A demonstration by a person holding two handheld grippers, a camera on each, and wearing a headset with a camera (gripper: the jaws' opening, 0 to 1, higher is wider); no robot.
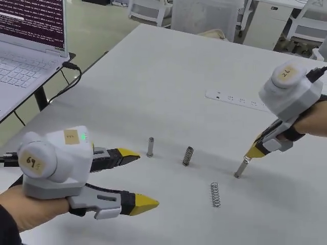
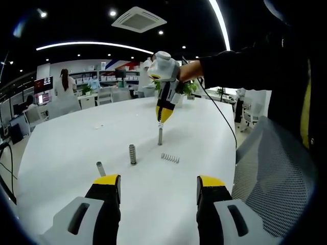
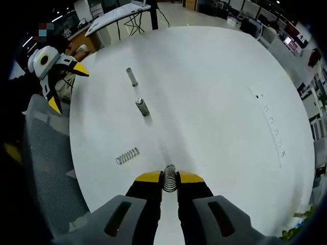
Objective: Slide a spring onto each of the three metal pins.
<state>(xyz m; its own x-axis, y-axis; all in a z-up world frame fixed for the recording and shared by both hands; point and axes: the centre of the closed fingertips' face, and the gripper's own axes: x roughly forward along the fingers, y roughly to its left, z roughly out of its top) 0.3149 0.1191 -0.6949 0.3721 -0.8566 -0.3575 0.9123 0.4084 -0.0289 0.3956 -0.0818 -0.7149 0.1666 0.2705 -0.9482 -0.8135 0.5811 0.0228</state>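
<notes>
The left gripper (image 1: 145, 178) is hovering nearest, jaws gaping wide, holding nothing. Beyond it, on the white table (image 1: 168, 76), a bare metal pin (image 1: 150, 146) is standing upright beside a spring-covered pin (image 1: 188, 155), and a loose spring (image 1: 215, 194) is lying flat. The right gripper (image 1: 254, 152) is pinching a third spring (image 3: 169, 179) atop the tilted pin (image 1: 239, 170).

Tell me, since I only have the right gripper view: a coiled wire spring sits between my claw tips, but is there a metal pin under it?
Observer: Yes. In the head view a short grey metal pin stands under the yellow-tipped right claw. The coiled wire spring is at its top end and the lower shaft is bare.
Operator: Is it leaning?
Observer: The left gripper view shows it upright on the white table.
</notes>
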